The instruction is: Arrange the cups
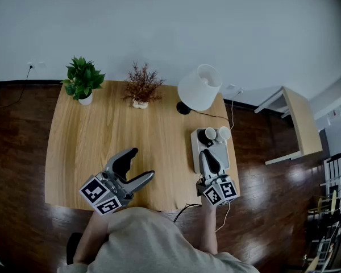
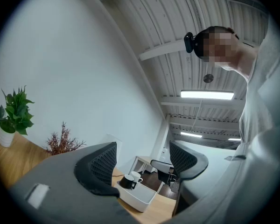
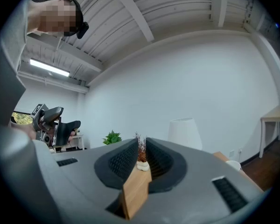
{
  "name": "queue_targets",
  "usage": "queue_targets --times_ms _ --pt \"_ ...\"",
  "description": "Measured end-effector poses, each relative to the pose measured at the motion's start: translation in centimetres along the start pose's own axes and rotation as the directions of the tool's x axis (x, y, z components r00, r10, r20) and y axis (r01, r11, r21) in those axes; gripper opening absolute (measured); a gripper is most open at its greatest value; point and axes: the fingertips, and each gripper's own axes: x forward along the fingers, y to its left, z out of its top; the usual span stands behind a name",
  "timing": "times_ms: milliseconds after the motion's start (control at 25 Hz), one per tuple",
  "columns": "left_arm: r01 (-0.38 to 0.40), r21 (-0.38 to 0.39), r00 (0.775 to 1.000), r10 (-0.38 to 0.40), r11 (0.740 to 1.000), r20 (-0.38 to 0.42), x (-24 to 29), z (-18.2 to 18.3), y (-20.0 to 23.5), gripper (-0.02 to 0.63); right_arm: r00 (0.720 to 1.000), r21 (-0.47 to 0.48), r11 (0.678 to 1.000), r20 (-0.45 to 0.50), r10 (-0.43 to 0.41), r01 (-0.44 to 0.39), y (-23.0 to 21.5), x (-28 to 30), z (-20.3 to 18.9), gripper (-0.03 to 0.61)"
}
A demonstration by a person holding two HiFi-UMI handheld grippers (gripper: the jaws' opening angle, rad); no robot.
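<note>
light: even, ceiling strip light [image 2: 206, 94] | edges: fisheye warp, dark vignette | focus: sharp

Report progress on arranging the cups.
Done: nothing evident. The black cup and white cup sit at the far end of the tray. In hand: nothing; the right gripper is shut and empty above it, the left gripper open. Left: apparently all the arranging.

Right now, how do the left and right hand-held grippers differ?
The left hand-held gripper has its jaws wide apart; the right hand-held gripper has its jaws closed together. The left one hangs over the wooden table; the right one is over the white tray. The left points diagonally toward the tray; the right points straight away from the person. Both are grey and empty.
</note>
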Motion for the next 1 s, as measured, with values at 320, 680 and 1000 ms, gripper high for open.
queue_targets --times_ms 320,680,1000 --pt "0.001 0.001 1.000 -0.001 1.000 -0.005 0.1 -0.1 0.0 0.353 1.000 0.004 1.000 -0.010 -0.018 0.018 -0.6 -0.3 -0.4 0.051" --pt "-0.004 0.000 1.000 0.004 1.000 -0.017 0.2 -0.5 0.3 0.353 0.999 0.012 1.000 -0.019 -0.027 0.027 -1.0 -0.3 -0.8 0.051" --pt "-0.010 -0.004 1.000 0.010 1.000 -0.022 0.3 -0.8 0.5 0.353 0.999 0.016 0.999 -0.026 -0.030 0.030 -1.4 -0.3 -1.1 0.051"
